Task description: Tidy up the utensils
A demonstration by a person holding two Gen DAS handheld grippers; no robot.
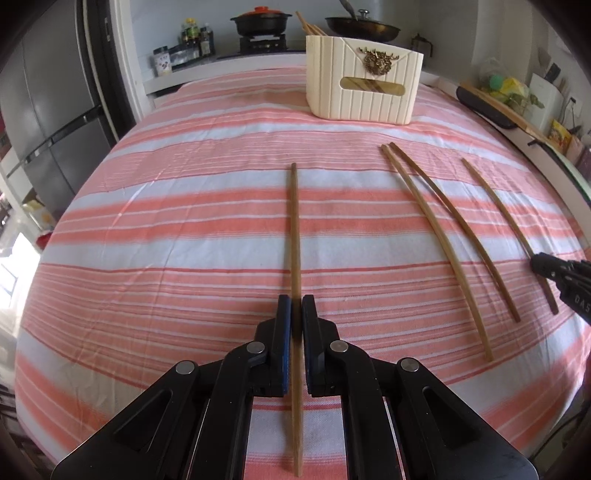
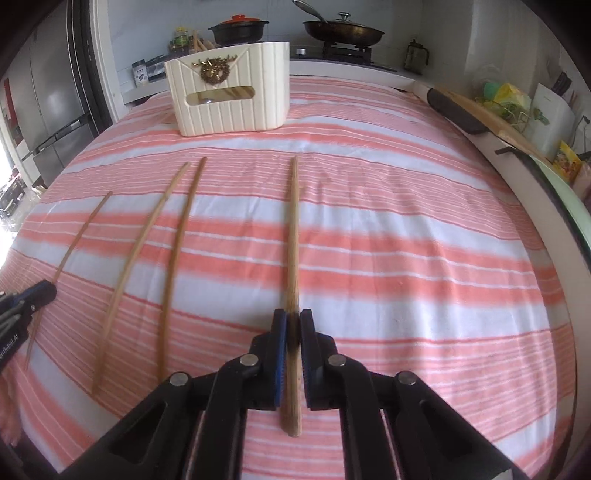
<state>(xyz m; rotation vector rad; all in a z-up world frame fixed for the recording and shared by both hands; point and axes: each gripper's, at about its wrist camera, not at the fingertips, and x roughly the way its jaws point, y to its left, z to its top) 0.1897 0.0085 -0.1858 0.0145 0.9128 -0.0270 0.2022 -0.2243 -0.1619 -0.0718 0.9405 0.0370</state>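
The left tool (image 1: 296, 308) clamps one chopstick (image 1: 294, 221); the right tool (image 2: 291, 325) clamps another chopstick (image 2: 292, 236). Both sticks point toward the cream basket (image 1: 364, 86). Two loose chopsticks (image 2: 162, 251) lie between them on the striped bench (image 2: 406, 258).

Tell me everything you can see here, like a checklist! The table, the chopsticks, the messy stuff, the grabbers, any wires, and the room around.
Surface: pink and white striped cloth covers the table.
Job's things: four chopsticks on the table. Leftmost chopstick between the left gripper's fingers; a middle pair lying free; rightmost chopstick between the right gripper's fingers. Cream holder box at the far end already has chopsticks in it.
Clutter: nothing seen on the cloth.
Grippers: left gripper and right gripper each shut on a chopstick.
Cables: nothing seen.
Surroundings: lidded pot and frying pan on burners, jars, fridge.
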